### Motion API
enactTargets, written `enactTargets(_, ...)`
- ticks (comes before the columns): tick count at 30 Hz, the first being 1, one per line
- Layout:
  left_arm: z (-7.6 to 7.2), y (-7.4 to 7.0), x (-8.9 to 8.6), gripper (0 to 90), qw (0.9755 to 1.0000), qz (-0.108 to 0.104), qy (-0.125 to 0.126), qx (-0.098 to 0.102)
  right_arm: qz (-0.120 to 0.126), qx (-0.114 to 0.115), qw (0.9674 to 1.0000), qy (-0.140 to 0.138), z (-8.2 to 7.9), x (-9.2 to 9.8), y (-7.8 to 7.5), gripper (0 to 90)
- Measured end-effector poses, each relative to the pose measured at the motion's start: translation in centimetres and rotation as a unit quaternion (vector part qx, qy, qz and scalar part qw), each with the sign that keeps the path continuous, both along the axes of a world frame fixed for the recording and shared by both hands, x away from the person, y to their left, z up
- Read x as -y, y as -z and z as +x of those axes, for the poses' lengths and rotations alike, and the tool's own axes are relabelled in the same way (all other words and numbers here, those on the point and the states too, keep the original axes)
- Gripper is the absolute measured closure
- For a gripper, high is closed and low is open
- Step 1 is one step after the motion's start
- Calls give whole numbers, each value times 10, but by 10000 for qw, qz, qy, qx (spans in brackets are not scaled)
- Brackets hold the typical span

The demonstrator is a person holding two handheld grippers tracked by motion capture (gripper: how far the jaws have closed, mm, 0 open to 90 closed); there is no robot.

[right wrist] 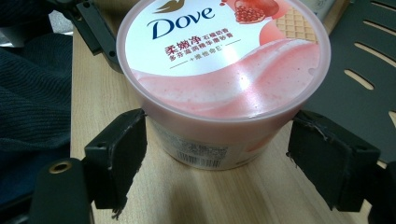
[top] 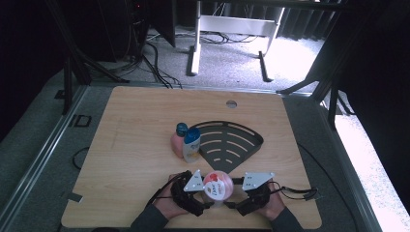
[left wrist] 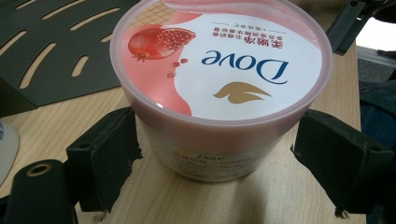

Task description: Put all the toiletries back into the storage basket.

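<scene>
A pink Dove tub (top: 217, 186) with a white and pink lid stands upright on the wooden table (top: 135, 145) near its front edge. My left gripper (top: 196, 193) comes at it from the left and my right gripper (top: 246, 193) from the right. In the left gripper view the tub (left wrist: 219, 70) sits between the spread jaws of the gripper (left wrist: 219, 163); the left pad (left wrist: 107, 154) is close to its wall and the right pad (left wrist: 336, 163) stands apart. In the right gripper view the tub (right wrist: 224, 60) likewise sits inside the open gripper (right wrist: 224, 158).
A black slotted fan-shaped rack (top: 232, 142) lies just behind the tub. A pink bottle (top: 178, 137) and a white bottle (top: 192, 145), both blue-capped, stand at its left edge. The table's front edge is right below my hands.
</scene>
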State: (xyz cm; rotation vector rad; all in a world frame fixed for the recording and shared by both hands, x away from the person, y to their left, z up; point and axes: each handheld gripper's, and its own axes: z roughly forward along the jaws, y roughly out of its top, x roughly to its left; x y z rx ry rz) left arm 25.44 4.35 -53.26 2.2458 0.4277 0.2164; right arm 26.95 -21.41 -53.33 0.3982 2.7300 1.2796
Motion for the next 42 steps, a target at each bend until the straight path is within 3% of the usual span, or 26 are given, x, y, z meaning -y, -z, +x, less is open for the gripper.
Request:
enactTargets(20,0,-7,14,140,9999,124,20,102,-130,-85,9998,145,-1,8,-4,174)
enactTargets(33,10,-24,21,135,9997,95,34,213,40,62,9997,238,5,17,-20,170)
enactTargets(42,23,-32,28,133,9997,34,14,239,25,172,9994,314,14,22,-29,164)
